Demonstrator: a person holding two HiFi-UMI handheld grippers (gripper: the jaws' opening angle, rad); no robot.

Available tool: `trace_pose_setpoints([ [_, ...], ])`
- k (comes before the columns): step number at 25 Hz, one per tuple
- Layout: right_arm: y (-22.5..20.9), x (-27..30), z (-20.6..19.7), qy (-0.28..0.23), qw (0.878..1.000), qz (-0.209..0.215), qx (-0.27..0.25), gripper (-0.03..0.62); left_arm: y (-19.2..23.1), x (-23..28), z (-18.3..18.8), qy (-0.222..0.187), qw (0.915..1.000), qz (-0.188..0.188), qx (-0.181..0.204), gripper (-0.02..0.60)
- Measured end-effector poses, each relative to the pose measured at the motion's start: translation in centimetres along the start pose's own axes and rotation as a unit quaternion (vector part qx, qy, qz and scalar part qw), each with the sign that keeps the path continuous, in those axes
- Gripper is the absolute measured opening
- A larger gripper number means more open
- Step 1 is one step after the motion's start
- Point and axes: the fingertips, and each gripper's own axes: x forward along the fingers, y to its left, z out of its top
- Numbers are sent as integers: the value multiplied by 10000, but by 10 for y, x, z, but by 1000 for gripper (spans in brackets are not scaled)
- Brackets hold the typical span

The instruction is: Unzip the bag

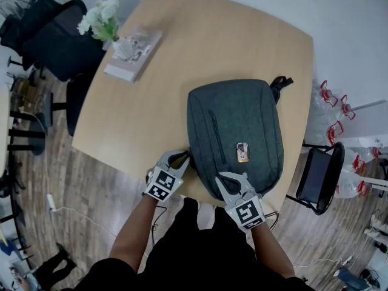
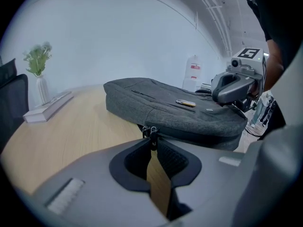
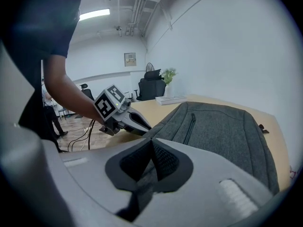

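The bag [image 1: 236,138] lies flat on the counter [image 1: 182,71], with its long axis running away from me. The left tongs [image 1: 180,158] are closed on the zipper pull [image 2: 151,131] at the bag's near-left corner. The right tongs [image 1: 227,179] are closed and appear to pinch the bag's near edge close by. I judge that the left tongs draw the pull away while the right tongs anchor the bag.

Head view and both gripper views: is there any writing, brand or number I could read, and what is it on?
No text can be read anywhere.
Tag on the bag: too small to read.
Book cover: too small to read.
Jug label: blurred.
Wall frame: blurred.
Marker cube: pattern only, no letters.
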Motion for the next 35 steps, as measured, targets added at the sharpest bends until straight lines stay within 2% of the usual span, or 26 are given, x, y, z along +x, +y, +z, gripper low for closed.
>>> trace_pose_setpoints([
  [6,-1,-7,-5,56,10000,-2,-27,3,-2,-3,-1,15,10000,53,-69,63],
  [9,21,-14,-3,231,9971,585,-429,5,1,-2,-2,46,9998,152,-128,63],
  [11,41,-23,-13,563,9892,1035,-867,5,3,-2,-3,39,9997,173,-180,63],
  [12,49,-28,-22,758,9842,1181,-1079,21,3,-2,-3,37,9996,177,-201,63],
  [13,54,-32,-32,932,9797,1259,-1247,120,3,-2,-3,37,9996,178,-219,63],
  [14,57,-35,-40,1048,9771,1267,-1352,141,3,-2,-3,36,9996,177,-233,63],
  [20,59,-30,-52,1179,9771,1049,-1425,141,3,-2,-2,48,9995,147,-272,61],
  [23,63,-26,-59,1326,9742,1049,-1495,108,2,-1,-2,58,9997,134,-215,61],
  [26,66,-26,-60,1309,9751,791,-1606,44,-3,-2,-3,168,9997,133,73,61],
  [30,63,-25,-57,1155,9817,473,-1438,35,-18,-9,-11,362,9984,26,436,61],
  [35,53,-16,-46,984,9862,272,-1304,25,-46,-15,-17,358,9983,-99,447,61],
])
